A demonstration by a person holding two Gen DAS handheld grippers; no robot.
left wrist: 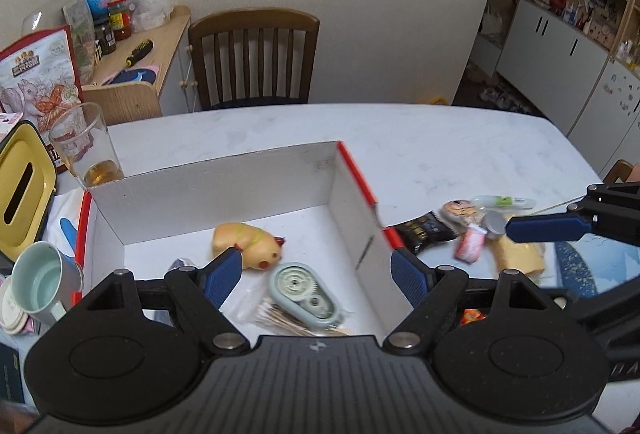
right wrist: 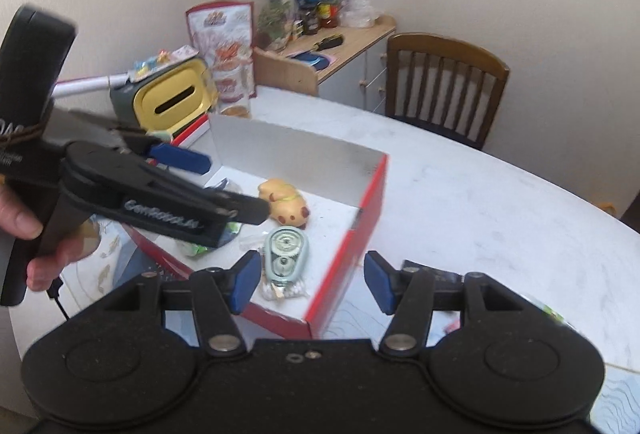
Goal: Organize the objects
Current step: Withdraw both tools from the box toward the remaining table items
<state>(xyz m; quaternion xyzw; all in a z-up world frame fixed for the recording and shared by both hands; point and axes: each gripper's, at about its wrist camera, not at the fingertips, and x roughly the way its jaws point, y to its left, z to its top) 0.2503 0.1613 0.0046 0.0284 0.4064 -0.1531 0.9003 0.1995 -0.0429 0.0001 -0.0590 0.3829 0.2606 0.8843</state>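
Left wrist view: the left gripper (left wrist: 316, 274) hangs above the box (left wrist: 224, 174), fingers spread wide, nothing between them. The box is white inside with red outer edges and stands on the pale table (left wrist: 440, 146). It already holds a yellow plush toy (left wrist: 248, 244), a correction-tape dispenser (left wrist: 306, 292) and a packet of cotton swabs (left wrist: 280, 316), so it appears to serve as the collection bin. Just right of the box lies a loose cluster waiting its turn: a dark snack packet (left wrist: 428, 230), a pink wrapped item (left wrist: 470, 244), a small tube (left wrist: 504, 201). One blue pad of the right gripper (left wrist: 546, 228) reaches in above that cluster.

Right wrist view: the right gripper (right wrist: 310, 284) sits over the near right corner of the box, fingers moderately apart and empty. The dispenser shows between them only because it lies below, inside the box. At left, a hand (right wrist: 24, 230) holds the left gripper's handle; its jaws angle over the box, empty. Both tools look raised and free, probably between pickups. The remaining clutter sits on the right gripper's side, likely its next target.
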